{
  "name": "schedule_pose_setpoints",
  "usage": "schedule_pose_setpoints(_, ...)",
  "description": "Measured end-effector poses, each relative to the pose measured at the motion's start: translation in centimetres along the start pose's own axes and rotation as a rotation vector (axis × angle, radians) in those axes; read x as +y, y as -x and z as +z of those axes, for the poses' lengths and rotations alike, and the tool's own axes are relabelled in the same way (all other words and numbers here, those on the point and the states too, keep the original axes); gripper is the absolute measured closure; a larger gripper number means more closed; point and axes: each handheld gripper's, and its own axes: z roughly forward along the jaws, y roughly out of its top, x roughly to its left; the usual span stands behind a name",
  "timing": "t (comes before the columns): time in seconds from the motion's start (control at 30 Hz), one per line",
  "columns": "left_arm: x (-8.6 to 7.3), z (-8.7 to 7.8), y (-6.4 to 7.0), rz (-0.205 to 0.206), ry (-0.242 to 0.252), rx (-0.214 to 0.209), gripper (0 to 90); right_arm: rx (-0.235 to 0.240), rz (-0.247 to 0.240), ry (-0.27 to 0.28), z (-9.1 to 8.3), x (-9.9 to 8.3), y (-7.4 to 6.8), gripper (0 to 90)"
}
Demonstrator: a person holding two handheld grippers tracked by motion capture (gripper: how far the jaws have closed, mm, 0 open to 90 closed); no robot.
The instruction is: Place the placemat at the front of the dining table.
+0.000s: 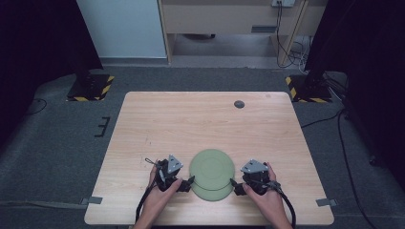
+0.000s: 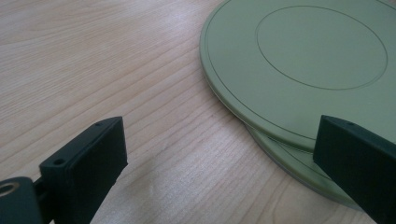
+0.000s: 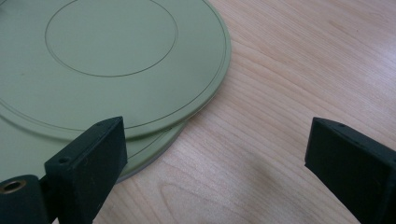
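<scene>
Left claw (image 1: 189, 182), right claw (image 1: 233, 185) agape flanking stacked green plates (image 1: 212, 171) (rims offset); table (image 1: 200, 119) beyond bare.

A: The high view looks forward and down from above the near edge of the pale wooden table (image 1: 210, 119).

B: And the gripper views?

A: Low and close, facing inward from either side; all three share the stacked round green plates (image 1: 212, 172) (image 2: 299, 60) (image 3: 112, 65).

2 stacked green plates (image 3: 112, 70), wood table (image 3: 299, 70), tongs (image 3: 215, 163) spread wide
</scene>
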Motion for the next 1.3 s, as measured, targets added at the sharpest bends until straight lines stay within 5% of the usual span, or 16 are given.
schedule_pose_setpoints(1.3,0.08,0.54,-0.03,-0.006,-0.009,-0.003,0.0,-0.011,0.019,0.002,0.72,0.13,-0.37,3.8)
